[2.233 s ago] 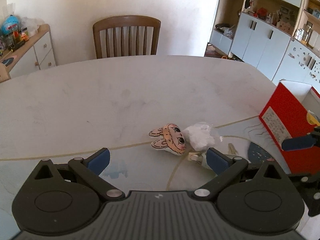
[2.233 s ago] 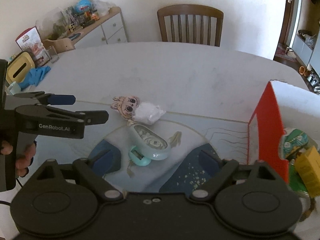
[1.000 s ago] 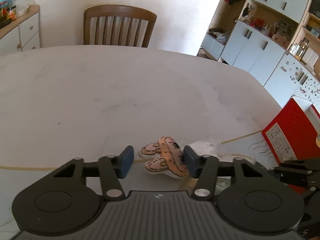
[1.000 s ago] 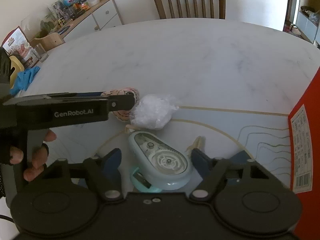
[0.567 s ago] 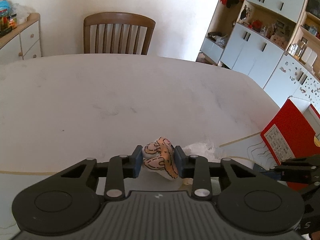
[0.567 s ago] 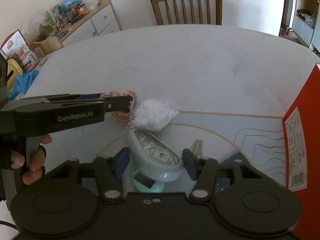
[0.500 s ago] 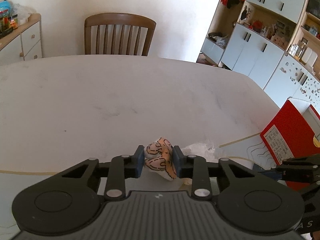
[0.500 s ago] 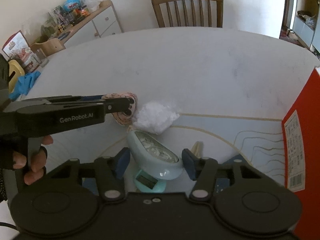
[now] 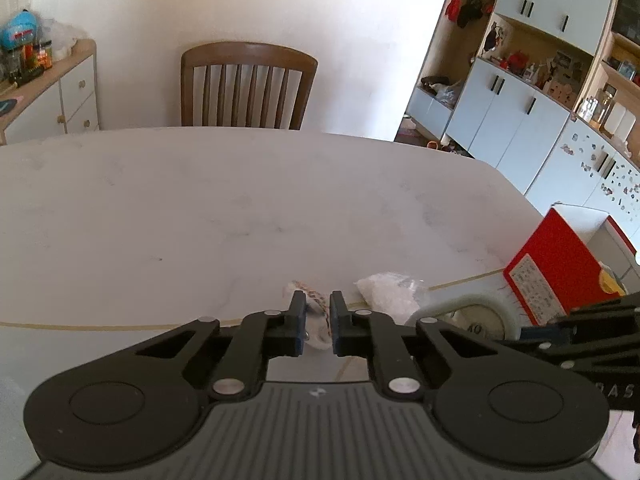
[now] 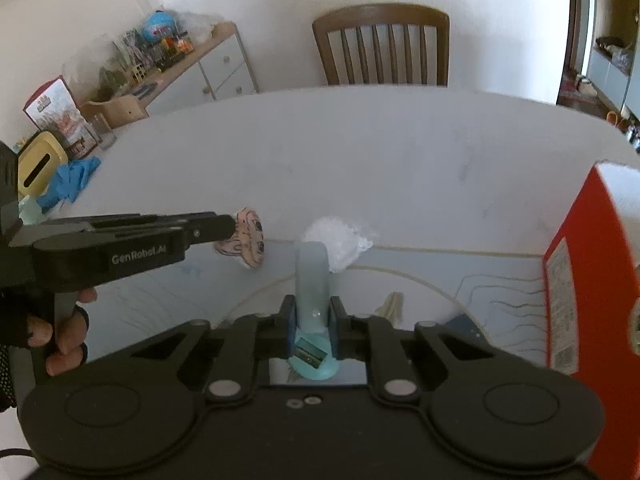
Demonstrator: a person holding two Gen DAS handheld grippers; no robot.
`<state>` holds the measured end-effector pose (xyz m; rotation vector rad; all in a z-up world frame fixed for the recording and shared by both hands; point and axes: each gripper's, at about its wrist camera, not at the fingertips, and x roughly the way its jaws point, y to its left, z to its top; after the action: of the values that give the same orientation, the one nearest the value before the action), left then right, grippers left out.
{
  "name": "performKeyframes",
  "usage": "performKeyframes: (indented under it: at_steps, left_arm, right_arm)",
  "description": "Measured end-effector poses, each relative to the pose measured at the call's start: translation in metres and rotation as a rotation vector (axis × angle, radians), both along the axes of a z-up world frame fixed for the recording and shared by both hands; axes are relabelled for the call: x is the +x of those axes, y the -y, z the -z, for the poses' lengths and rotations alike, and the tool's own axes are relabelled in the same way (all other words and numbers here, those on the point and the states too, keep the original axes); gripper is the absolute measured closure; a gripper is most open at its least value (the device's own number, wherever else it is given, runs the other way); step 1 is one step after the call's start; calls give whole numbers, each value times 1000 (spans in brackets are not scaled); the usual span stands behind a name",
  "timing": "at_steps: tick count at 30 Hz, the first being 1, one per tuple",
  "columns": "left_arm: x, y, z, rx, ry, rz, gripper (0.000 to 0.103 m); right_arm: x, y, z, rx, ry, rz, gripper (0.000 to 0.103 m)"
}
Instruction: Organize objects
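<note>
White marbled table (image 9: 240, 208) fills both wrist views, with a wooden chair (image 9: 244, 84) at its far edge and a pale placemat (image 10: 420, 280) with gold curved lines on the near side. A red box (image 10: 576, 264) stands open at the right end of the placemat — some items show inside it in the left wrist view, too small to identify.

Left gripper (image 9: 318, 320) — jaws have just been closing and are now clamped on the small plush face toy (image 10: 250, 242), which the right wrist view shows pinched at the fingertips and held clear of the table, above the left part of the placemat.

Right gripper (image 10: 313, 322) — jaws have just been closing and now squeeze the pale blue correction-tape dispenser (image 10: 312, 280), held on edge between the pads, its teal end (image 10: 314, 364) pointing back toward the camera.

A crumpled white wad (image 10: 340, 242) lies on the table at the placemat's far edge, just beside the plush toy. A bare hand (image 10: 66, 336) grips the left gripper's handle.
</note>
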<state>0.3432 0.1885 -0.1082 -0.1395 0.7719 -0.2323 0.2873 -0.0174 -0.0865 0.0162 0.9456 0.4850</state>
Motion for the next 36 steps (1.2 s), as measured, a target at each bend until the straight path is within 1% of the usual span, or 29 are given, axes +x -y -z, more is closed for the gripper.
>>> performKeyframes:
  at_steps: [3, 7, 12, 15, 17, 18, 22, 24, 26, 27, 28, 29, 31, 33, 36]
  left_arm:
    - [-10, 2, -10, -17, -3, 8, 93]
    - [-28, 12, -28, -24, 20, 40, 94]
    - [-44, 23, -42, -11, 38, 60, 94]
    - [-49, 20, -40, 7, 36, 39, 94]
    - [-53, 14, -36, -1, 21, 29, 94]
    - [-54, 11, -34, -6, 11, 25, 93]
    - [-58, 2, -20, 16, -16, 16, 90]
    - [-59, -1, -15, 33, -22, 7, 86]
    - [-56, -5, -10, 30, -34, 2, 73]
    - [-56, -6, -8, 30, -35, -4, 69]
    - [-55, -8, -6, 34, -32, -12, 60]
    - [-54, -9, -4, 41, -28, -17, 46]
    - [-51, -10, -1, 57, -12, -30, 34]
    - [-45, -13, 4, 49, -10, -27, 34]
    - [-33, -14, 15, 43, -34, -43, 34]
  right_arm:
    - [-7, 4, -10, 2, 18, 5, 89]
    - [-18, 15, -25, 18, 36, 16, 89]
    - [-35, 35, -43, 31, 59, 23, 89]
    - [-46, 47, -53, 35, 76, 17, 89]
    - [-52, 54, -58, 35, 84, 14, 89]
    - [-56, 59, -59, 35, 85, 16, 89]
    - [-64, 70, -60, 45, 72, 34, 89]
    - [-70, 74, -61, 45, 70, 38, 89]
    - [-75, 77, -62, 42, 72, 43, 89]
    - [-77, 79, -63, 42, 70, 47, 89]
    - [-79, 80, -63, 41, 70, 52, 89]
    - [-81, 82, -64, 40, 70, 57, 89]
    - [-85, 86, -66, 42, 68, 67, 89]
    - [-89, 88, -68, 36, 71, 75, 89]
    - [-93, 90, -70, 29, 71, 87, 89]
